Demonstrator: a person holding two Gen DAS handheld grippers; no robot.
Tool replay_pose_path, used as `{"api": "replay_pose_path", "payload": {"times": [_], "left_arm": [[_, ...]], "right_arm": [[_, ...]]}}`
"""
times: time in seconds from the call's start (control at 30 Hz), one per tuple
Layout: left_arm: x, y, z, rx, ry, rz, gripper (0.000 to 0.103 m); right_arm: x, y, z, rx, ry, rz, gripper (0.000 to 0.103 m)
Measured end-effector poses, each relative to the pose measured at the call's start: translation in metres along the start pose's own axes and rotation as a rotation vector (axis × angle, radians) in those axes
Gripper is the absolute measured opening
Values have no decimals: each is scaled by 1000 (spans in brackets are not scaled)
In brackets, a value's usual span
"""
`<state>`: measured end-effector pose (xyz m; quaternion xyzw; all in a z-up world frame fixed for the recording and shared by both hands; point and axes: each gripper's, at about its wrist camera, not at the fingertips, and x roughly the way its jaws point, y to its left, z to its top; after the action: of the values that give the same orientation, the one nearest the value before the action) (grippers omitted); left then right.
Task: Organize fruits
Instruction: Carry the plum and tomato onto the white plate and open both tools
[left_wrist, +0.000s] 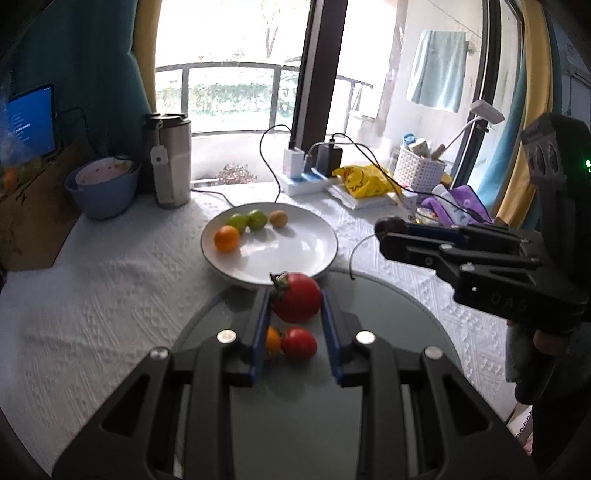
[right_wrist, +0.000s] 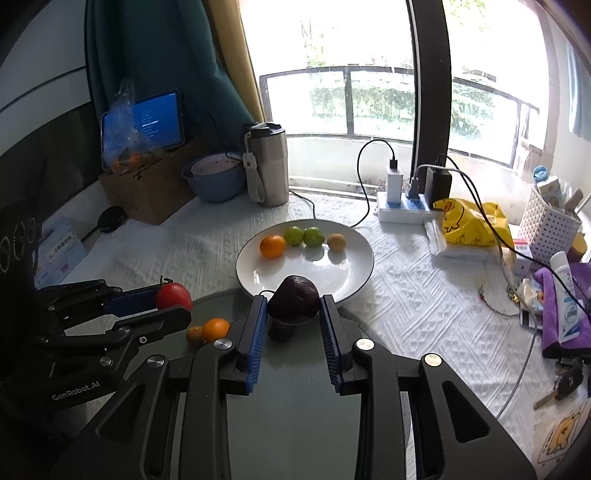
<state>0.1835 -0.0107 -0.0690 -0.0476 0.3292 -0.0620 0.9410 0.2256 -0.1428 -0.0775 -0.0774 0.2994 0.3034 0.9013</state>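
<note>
Being carried above the glass disc (left_wrist: 295, 406) toward the white plate (left_wrist: 295, 254), a red tomato (left_wrist: 297, 297) is being clamped by the left gripper (left_wrist: 295, 314) and a dark purple fruit (right_wrist: 293, 301) by the right gripper (right_wrist: 293, 314). Next, both are probably being set down on bare plate beside the citrus row (right_wrist: 303, 238).

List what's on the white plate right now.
On the plate: an orange, two green fruits and a brownish one, in a row along the far side. The dark fruit in the right claw hides part of the near rim.
</note>
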Motion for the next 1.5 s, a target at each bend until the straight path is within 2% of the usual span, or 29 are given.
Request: {"api": "replay_pose_path", "payload": {"times": [0.87,1.5], "left_arm": [[72,31,57,15,15,-26,28],[148,48,66,-11,106,-27,28]], "right_arm": [[56,-35,45,9,15,-26,31],[130,-63,44,40,92,11,31]]}}
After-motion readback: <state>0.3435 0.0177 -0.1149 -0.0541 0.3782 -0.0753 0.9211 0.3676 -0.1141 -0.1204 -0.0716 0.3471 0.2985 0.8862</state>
